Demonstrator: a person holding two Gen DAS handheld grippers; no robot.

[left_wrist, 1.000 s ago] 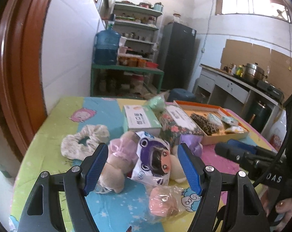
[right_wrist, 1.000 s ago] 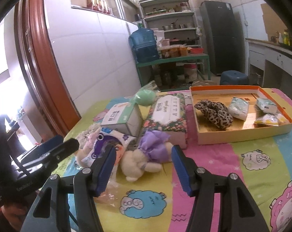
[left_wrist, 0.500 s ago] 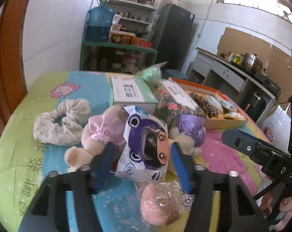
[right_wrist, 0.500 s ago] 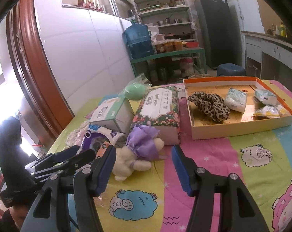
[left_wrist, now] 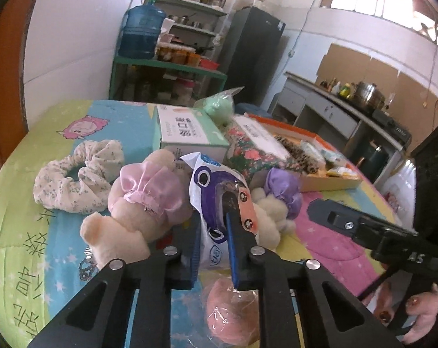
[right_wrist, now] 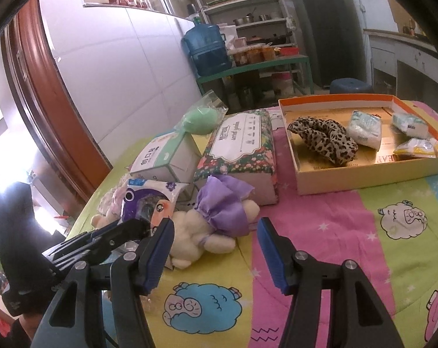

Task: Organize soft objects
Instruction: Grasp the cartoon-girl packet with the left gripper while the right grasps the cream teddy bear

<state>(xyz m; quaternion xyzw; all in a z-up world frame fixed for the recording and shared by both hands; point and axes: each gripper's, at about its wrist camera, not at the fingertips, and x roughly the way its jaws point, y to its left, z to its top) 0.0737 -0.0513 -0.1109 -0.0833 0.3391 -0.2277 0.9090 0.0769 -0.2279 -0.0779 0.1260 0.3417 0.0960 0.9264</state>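
Note:
My left gripper [left_wrist: 213,226] has its jaws closing, and the blue pads pinch the lower end of a white-and-purple packet [left_wrist: 216,185] lying among the soft toys. A plush with a pink bonnet [left_wrist: 143,200] lies to its left, and a plush with a purple bow [left_wrist: 280,200] to its right. Just below the pads sits a pink ball in clear wrap [left_wrist: 230,313]. My right gripper [right_wrist: 216,229] is open and empty, just in front of the purple-bow plush [right_wrist: 216,211]. The left gripper [right_wrist: 132,226] shows at the packet [right_wrist: 149,197].
A floral scrunchie [left_wrist: 77,174] lies at the left. Behind the toys stand a mask box [left_wrist: 187,133], a flowered tissue pack [right_wrist: 239,148] and a bagged green ball [right_wrist: 200,120]. The orange-rimmed box [right_wrist: 364,178] at the right holds a leopard scrunchie [right_wrist: 323,139] and small packets.
The left gripper came forward and down over the toys, and its jaws went from wide open to pinching the packet. The right gripper edged slightly closer to the purple-bow plush, still open.

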